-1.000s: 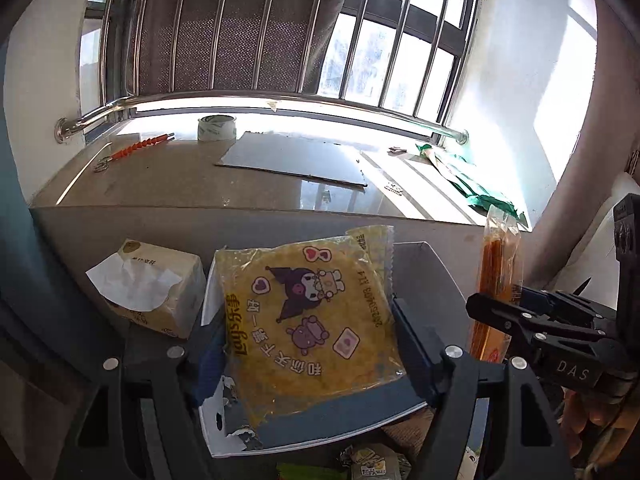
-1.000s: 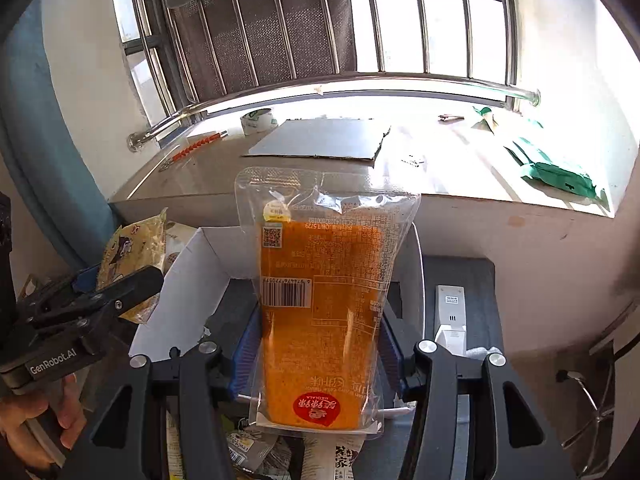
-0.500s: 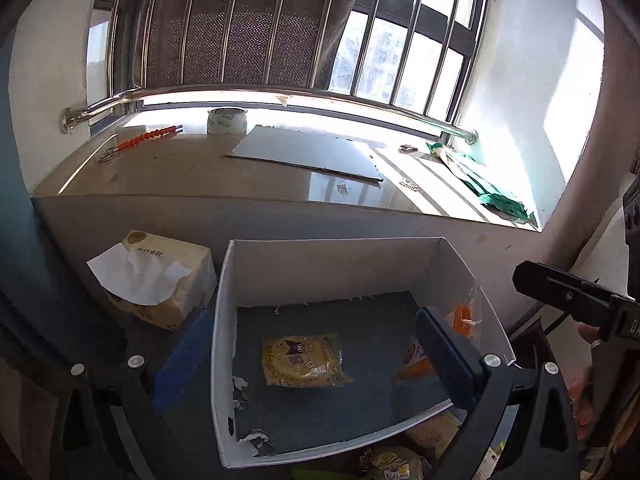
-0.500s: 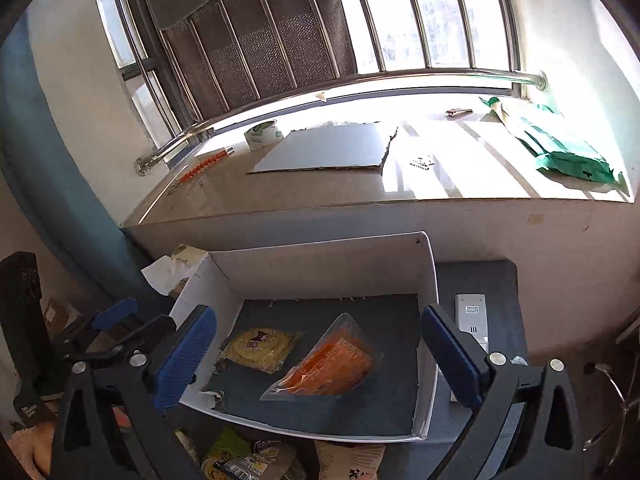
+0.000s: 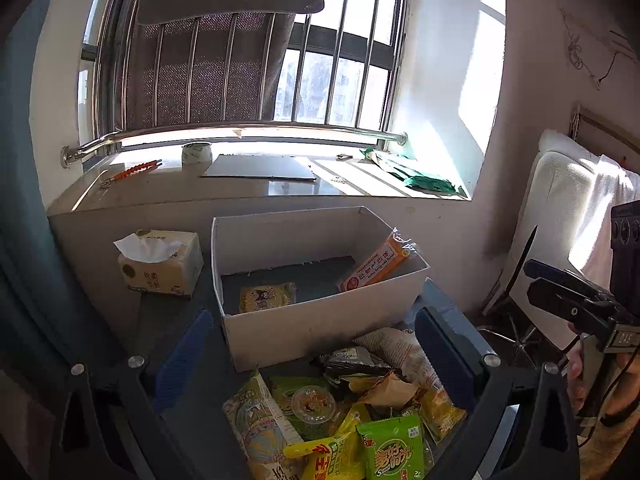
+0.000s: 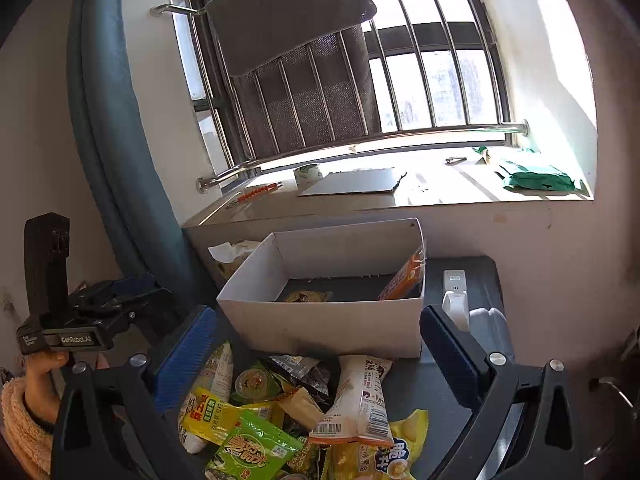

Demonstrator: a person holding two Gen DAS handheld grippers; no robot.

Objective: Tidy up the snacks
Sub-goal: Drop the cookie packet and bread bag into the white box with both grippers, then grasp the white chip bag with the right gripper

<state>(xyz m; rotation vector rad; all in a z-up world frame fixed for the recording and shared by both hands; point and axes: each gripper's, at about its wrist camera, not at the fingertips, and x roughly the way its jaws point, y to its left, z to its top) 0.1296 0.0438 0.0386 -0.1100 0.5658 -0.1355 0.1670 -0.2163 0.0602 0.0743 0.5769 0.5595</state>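
A white cardboard box (image 5: 320,324) (image 6: 328,324) stands on the dark table. A yellow snack packet (image 5: 267,298) (image 6: 308,297) lies flat inside it. An orange snack pouch (image 5: 374,266) (image 6: 406,276) leans on its right wall. A pile of snack packets (image 5: 344,420) (image 6: 288,412) lies in front of the box. My left gripper (image 5: 316,364) is open and empty above the pile. My right gripper (image 6: 320,356) is open and empty above the pile too.
A tissue pack (image 5: 160,262) stands left of the box. A white remote (image 6: 454,292) lies right of it. The window ledge (image 5: 256,188) behind holds a grey board, a tape roll and green bags. A white chair (image 5: 560,232) is at the right.
Both grippers let go of their packets into the box, opened wide, then pulled back and away so the snack pile in front of the box came into view.
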